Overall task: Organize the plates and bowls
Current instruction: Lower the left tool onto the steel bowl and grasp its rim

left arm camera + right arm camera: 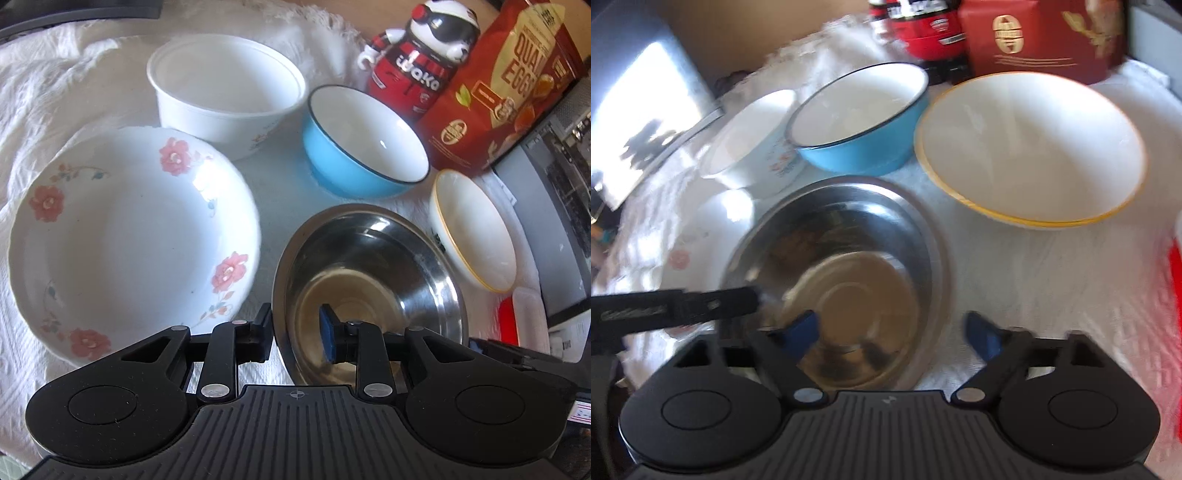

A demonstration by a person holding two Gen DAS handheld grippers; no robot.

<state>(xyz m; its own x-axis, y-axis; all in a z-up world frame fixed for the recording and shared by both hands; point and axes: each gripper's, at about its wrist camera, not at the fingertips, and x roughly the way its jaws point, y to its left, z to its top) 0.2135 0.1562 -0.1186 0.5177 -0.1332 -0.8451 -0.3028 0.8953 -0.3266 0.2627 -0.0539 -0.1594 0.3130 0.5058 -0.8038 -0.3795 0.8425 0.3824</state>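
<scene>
Five dishes sit on the white textured cloth (pixel 22 122): one shallow white plate with pink roses (pixel 129 236), one tall white bowl with a small floral print (pixel 225 92), one blue bowl with a white inside and dark rim (pixel 362 144), one white bowl edged in yellow (pixel 472 229), and one shiny steel bowl (pixel 373 266). In the right wrist view the yellow-edged bowl (pixel 1030 147) shows a doubled rim line, so it may be two nested; I cannot tell. The steel bowl stands upright nearest the cameras, between the rose plate and the yellow-rimmed bowl, its bottom dull and brownish with bright reflections on the wall. The left gripper (pixel 295 332) straddles its near rim, one finger outside and the blue-padded one inside, narrowly spaced; whether the pads press on the metal I cannot tell. The right gripper (pixel 892 334) has its jaws apart, one blue pad over the steel bowl (pixel 849 258), the other over cloth. One red panda-shaped bottle (pixel 417 66) and one red egg carton (pixel 498 92) stand behind.
</scene>
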